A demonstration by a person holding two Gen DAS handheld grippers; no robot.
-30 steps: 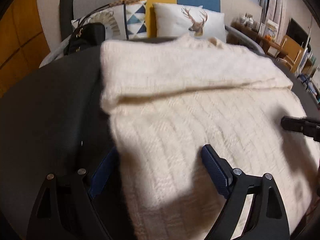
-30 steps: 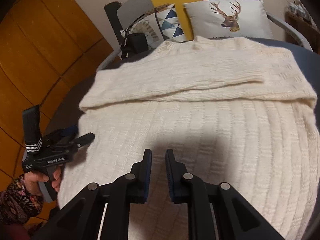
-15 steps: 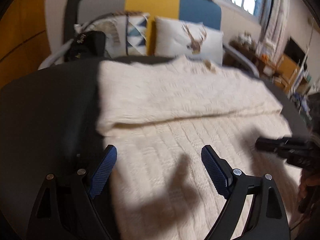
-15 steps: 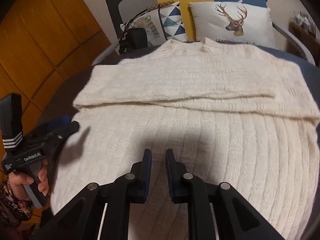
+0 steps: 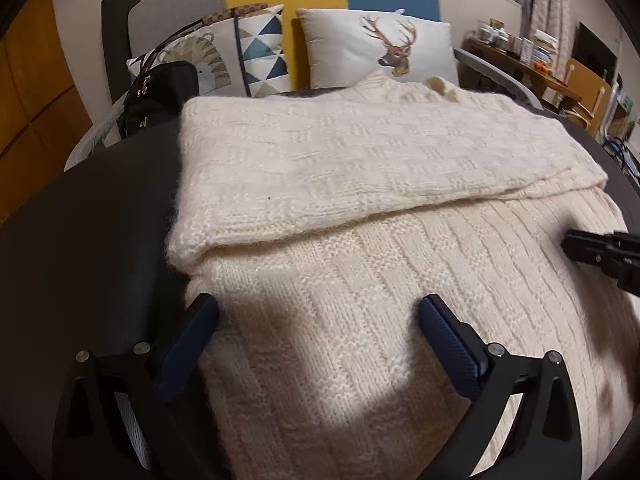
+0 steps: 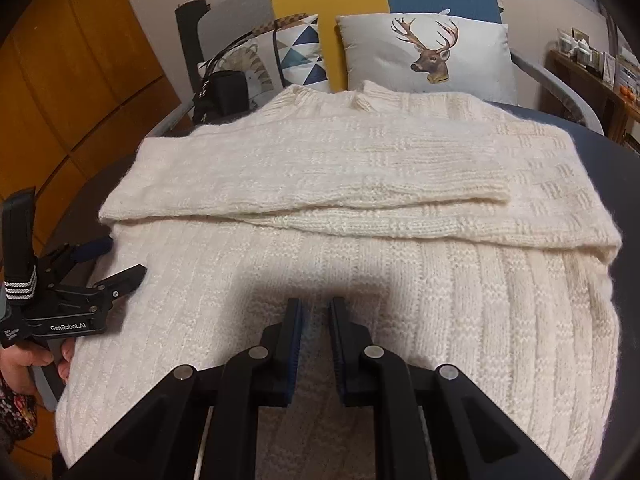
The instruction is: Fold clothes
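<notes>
A cream knit sweater point(image 5: 360, 168) lies flat on a dark round table point(image 5: 80, 240), both sleeves folded across its chest point(image 6: 320, 184). My left gripper point(image 5: 319, 308) hovers at the sweater's left edge. Its jaws are opening wide, one blue pad point(image 5: 192, 332) over the table and the other over the knit, neither pressing on the fabric. In the right wrist view the left gripper point(image 6: 116, 260) sits at that same edge, held by a hand point(image 6: 24, 368). My right gripper point(image 6: 316, 308) is over the lower middle of the sweater, jaws nearly together, with no fabric seen pinched. Its tip point(image 5: 592, 248) also shows at the right in the left wrist view.
Behind the table stands a sofa with a deer cushion point(image 6: 428, 56) and a triangle-patterned cushion point(image 5: 256, 56). A black handbag point(image 5: 160, 96) rests at the table's far left edge. Orange wooden panels point(image 6: 80, 80) line the left wall; a cluttered shelf point(image 5: 520, 52) is far right.
The left gripper's jaws have spread wider and its left pad has come clear of the sweater's edge. Both grippers shifted a little over the sweater, which lies unchanged.
</notes>
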